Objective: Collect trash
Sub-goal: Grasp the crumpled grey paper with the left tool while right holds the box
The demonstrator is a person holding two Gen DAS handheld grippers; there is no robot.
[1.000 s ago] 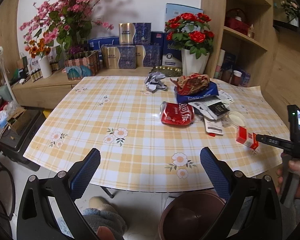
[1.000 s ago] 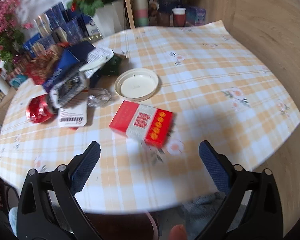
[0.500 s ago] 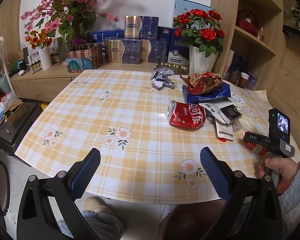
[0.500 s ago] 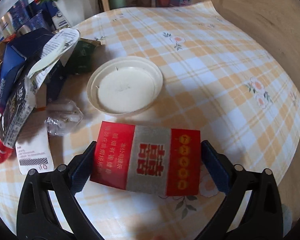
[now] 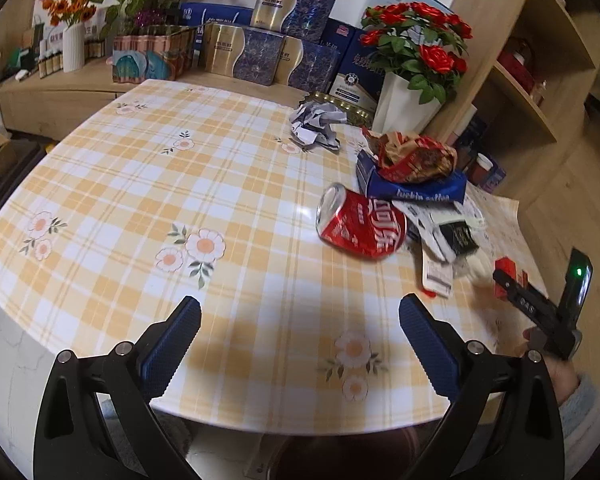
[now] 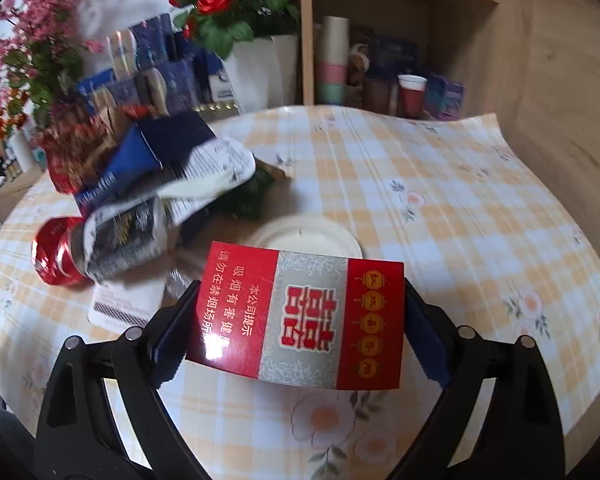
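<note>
My right gripper [image 6: 300, 296] is shut on a red and silver cigarette pack [image 6: 300, 316], pads pressing its two short ends; the pack hangs tilted just above the tablecloth. From the left wrist view that gripper [image 5: 516, 284] and pack [image 5: 506, 266] sit at the table's right edge. My left gripper [image 5: 300, 312] stands open over the near edge with nothing between its fingers. Ahead of it lie a dented red can [image 5: 360, 224], a crumpled paper ball [image 5: 316, 124], a red-brown wrapper [image 5: 416, 156] on a blue coffee bag [image 5: 412, 188], and black-and-white wrappers [image 5: 448, 232].
A round table [image 5: 140, 200] in a yellow plaid cloth holds the trash. A white lid [image 6: 320, 236] lies behind the pack. A brown bin [image 5: 340, 460] stands under the near edge. Gift boxes, a vase of red roses [image 5: 408, 96] and wooden shelves line the back.
The right gripper came around the cigarette pack, gripped it and lifted it off the cloth. The left gripper moved in lower and closer to the table.
</note>
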